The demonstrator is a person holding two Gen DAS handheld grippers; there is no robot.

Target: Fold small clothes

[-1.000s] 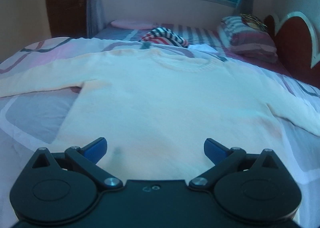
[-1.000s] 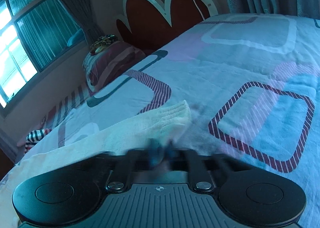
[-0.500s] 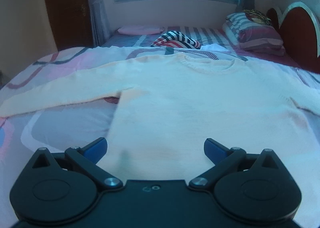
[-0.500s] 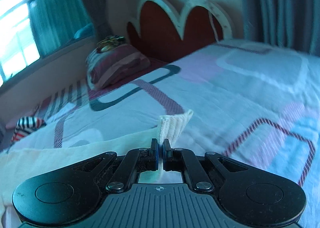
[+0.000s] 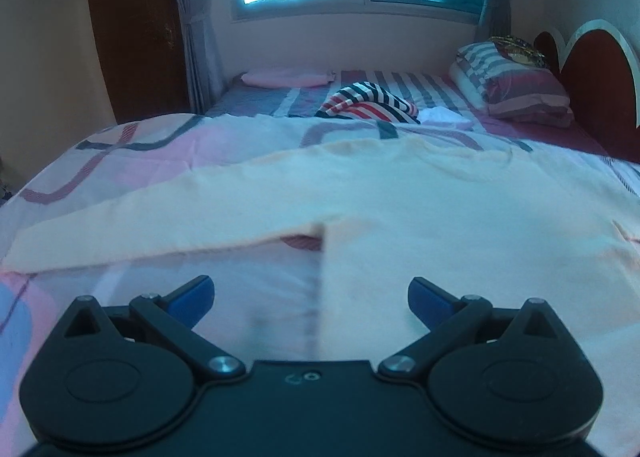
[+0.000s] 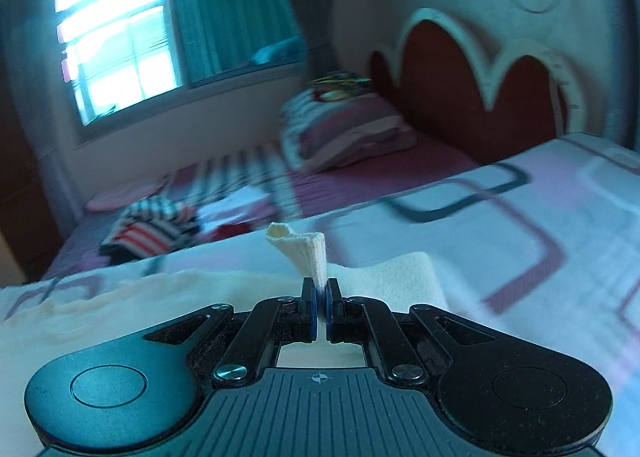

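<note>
A cream knit sweater lies spread flat on the patterned bedspread, its left sleeve stretched out to the left. My left gripper is open and empty, low over the sweater's lower left side edge. My right gripper is shut on the cuff of the sweater's right sleeve, which stands up above the fingers, lifted off the bed. The rest of that sleeve bunches beside the gripper.
A striped garment and a small white cloth lie beyond the sweater's collar. A pink folded item sits near the window wall. Pillows and the red headboard stand at right.
My right gripper closed on the right sleeve cuff, lifted it and swung left toward the sweater's body. My left gripper shifted left, from the hem's middle to its left side edge.
</note>
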